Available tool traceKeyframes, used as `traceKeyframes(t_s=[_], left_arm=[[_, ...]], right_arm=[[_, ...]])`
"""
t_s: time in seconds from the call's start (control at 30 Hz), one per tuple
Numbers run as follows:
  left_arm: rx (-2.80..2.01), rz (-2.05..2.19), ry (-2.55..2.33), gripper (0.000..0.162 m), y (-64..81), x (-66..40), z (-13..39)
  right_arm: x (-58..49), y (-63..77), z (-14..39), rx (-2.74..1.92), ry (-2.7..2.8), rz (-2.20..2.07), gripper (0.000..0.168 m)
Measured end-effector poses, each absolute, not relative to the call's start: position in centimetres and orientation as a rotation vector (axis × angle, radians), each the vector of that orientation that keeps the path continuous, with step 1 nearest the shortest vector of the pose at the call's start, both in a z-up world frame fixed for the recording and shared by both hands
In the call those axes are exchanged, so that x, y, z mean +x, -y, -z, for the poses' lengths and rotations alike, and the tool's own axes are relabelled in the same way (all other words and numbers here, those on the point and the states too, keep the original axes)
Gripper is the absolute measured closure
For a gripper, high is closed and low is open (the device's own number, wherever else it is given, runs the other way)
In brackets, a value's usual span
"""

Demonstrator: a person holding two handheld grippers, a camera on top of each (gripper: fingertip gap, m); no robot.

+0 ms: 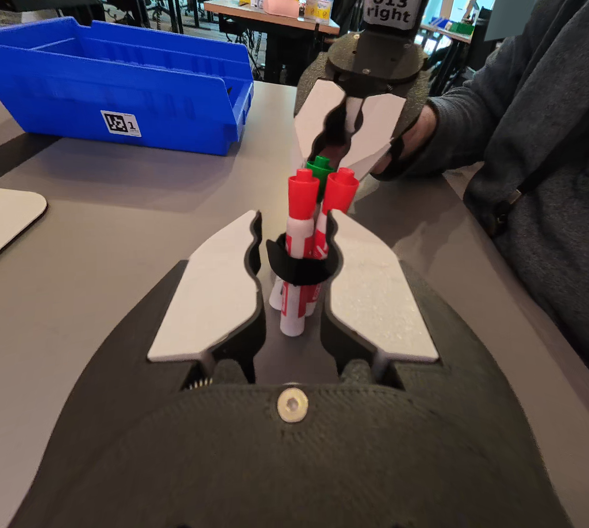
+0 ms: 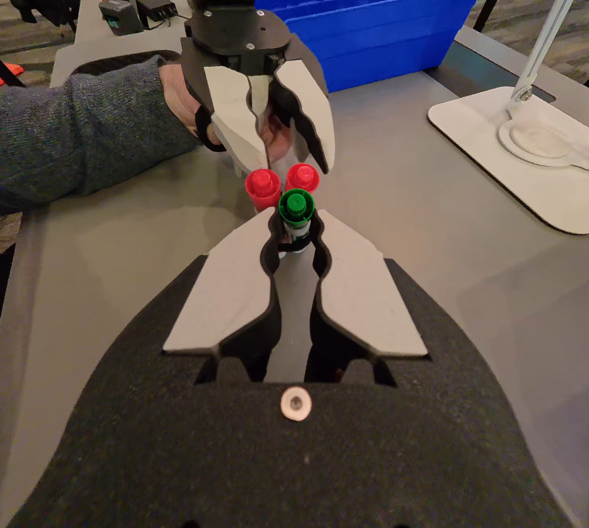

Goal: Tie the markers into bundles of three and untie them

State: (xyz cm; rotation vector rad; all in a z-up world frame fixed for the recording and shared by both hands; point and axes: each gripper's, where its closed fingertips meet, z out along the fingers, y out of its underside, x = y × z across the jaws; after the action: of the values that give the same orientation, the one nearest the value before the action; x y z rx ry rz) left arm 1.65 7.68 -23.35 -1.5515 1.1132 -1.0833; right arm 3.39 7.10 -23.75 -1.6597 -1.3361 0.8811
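- Your left wrist view alone shows the black band (image 1: 298, 270) circling the markers (image 1: 302, 225) upright above the grey table (image 1: 127, 225).
- Your left gripper (image 1: 294, 232) clamps the bundle.
- Your right gripper (image 2: 294, 225) pinches the green marker (image 2: 296, 210).

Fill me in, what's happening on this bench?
A person holds a tool in each hand over a grey table. Three markers, two red-capped and one green-capped, stand bundled by a black band. The left tool flanks the bundle at the band; the right tool closes around the green one. A blue bin sits behind.
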Motion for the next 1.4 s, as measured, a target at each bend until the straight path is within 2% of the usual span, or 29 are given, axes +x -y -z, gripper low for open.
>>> traceKeyframes(t_s=[0.07,0.17,0.23,0.3,0.37,0.43,0.5,0.53,0.67,1.0,1.27,1.4], left_arm=[[-1.556,1.104,-1.085,0.122,-7.3,0.9,23.3],[-1.643,1.013,-1.096,0.103,-6.7,0.4,24.2],[-1.696,0.928,-1.137,0.1,-6.7,0.9,25.2],[-1.743,0.892,-1.142,0.088,-7.0,1.9,25.9],[-1.731,0.853,-1.088,0.099,-7.5,2.3,26.1],[-1.745,0.784,-1.088,0.121,-7.5,2.4,26.9],[-1.735,0.747,-1.074,0.125,-7.8,2.3,26.8],[-1.722,0.763,-1.079,0.125,-7.6,2.3,26.7],[-1.651,0.871,-1.062,0.125,-7.0,1.9,25.6],[-1.501,1.078,-1.096,0.125,-5.2,1.9,23.9],[-1.445,1.182,-1.103,0.126,-4.5,1.7,23.2],[-1.434,1.219,-1.119,0.125,-4.2,1.8,23.1]], right_arm=[[3.2,-7.3,23.8,-1.661,1.341,-0.872,0.152],[2.8,-7.4,23.7,-1.68,1.339,-0.878,0.152],[2.4,-7.4,23.7,-1.688,1.335,-0.877,0.152],[1.9,-7.4,23.7,-1.691,1.333,-0.89,0.152],[1.4,-7.3,23.7,-1.695,1.331,-0.898,0.152],[1.1,-7.2,23.7,-1.689,1.335,-0.899,0.152],[0.7,-7.0,23.6,-1.67,1.347,-0.891,0.152],[0.6,-6.9,23.6,-1.663,1.356,-0.898,0.152],[1.3,-6.5,22.3,-1.569,1.369,-0.984,0.129],[1.5,-7.4,25.3,-1.538,1.51,-1.07,0.154],[-0.4,-6.6,25.8,-1.402,1.616,-1.32,0.15],[-0.7,-6.5,25.8,-1.356,1.664,-1.326,0.157]])
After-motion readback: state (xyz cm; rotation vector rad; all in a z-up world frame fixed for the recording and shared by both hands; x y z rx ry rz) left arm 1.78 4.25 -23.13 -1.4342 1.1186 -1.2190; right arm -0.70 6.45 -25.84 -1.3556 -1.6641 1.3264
